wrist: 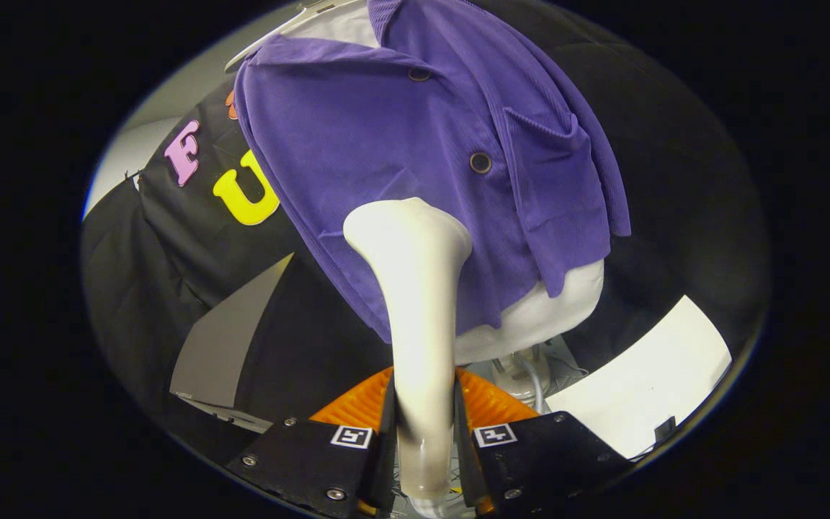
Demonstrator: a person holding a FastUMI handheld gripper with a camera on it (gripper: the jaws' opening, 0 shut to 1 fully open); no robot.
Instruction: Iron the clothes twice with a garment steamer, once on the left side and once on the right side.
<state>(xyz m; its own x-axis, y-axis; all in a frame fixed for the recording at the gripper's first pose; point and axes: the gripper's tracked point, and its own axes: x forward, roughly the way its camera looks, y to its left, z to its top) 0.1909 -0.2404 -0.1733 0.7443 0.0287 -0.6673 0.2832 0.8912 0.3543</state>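
A purple corduroy shirt (400, 144) with dark buttons and a chest pocket hangs on a white mannequin torso (552, 310). My gripper (424, 425) is shut on the handle of a cream garment steamer (415, 288), with both fingers pressing its sides. The steamer rises between the fingers, and its wide head rests against the shirt's lower front, left of the button line and below the second button (480, 162). The shirt's hem hangs just beyond the steamer's head.
The mannequin's stand and a cable (523, 375) sit beyond the fingers. A white surface (645, 382) lies to the right of the stand. A grey panel (228, 339) leans against the black cloth wall on the left.
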